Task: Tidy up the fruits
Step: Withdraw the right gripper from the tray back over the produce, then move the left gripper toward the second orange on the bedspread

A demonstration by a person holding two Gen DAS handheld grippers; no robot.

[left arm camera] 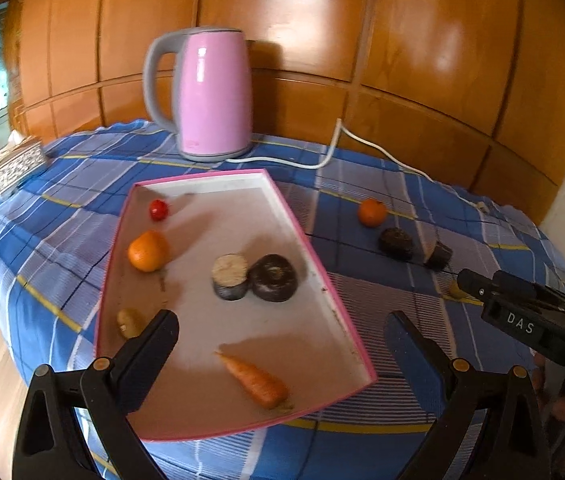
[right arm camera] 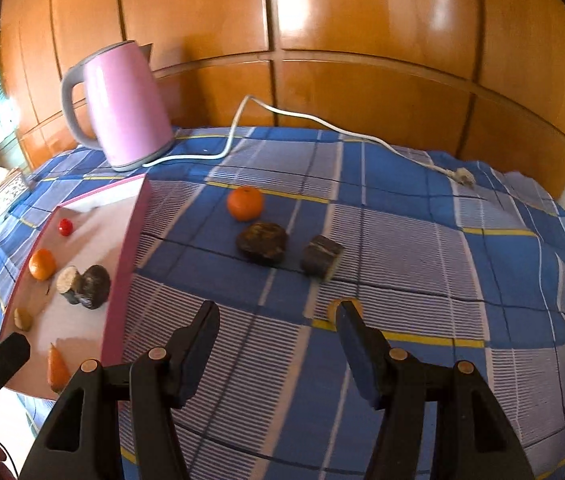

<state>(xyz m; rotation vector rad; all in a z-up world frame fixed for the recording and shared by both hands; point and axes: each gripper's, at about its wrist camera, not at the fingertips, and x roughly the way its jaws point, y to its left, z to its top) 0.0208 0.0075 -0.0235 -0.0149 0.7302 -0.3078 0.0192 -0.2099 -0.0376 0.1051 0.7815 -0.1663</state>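
A pink-rimmed tray [left arm camera: 202, 176] holds a small red fruit [left arm camera: 158, 210], an orange [left arm camera: 148, 251], two dark root pieces [left arm camera: 273, 278], a small yellowish piece [left arm camera: 128, 322] and a carrot [left arm camera: 256, 380]. My left gripper [left arm camera: 282, 332] hovers open and empty over the tray's near half. On the cloth to the right of the tray [right arm camera: 122, 272] lie another orange [right arm camera: 245, 203], a dark lump [right arm camera: 262, 243], a cut dark piece [right arm camera: 321, 257] and a small yellow piece [right arm camera: 342, 304]. My right gripper [right arm camera: 278, 320] is open above the cloth, its right finger partly hiding the yellow piece.
A pink kettle [left arm camera: 212, 92] stands at the back of the blue checked tablecloth [right arm camera: 442, 260], with its white cord [right arm camera: 322, 122] trailing right. A patterned tissue box [left arm camera: 14, 162] sits at the far left. Wooden panels close the back. The cloth drops off at the near and left edges.
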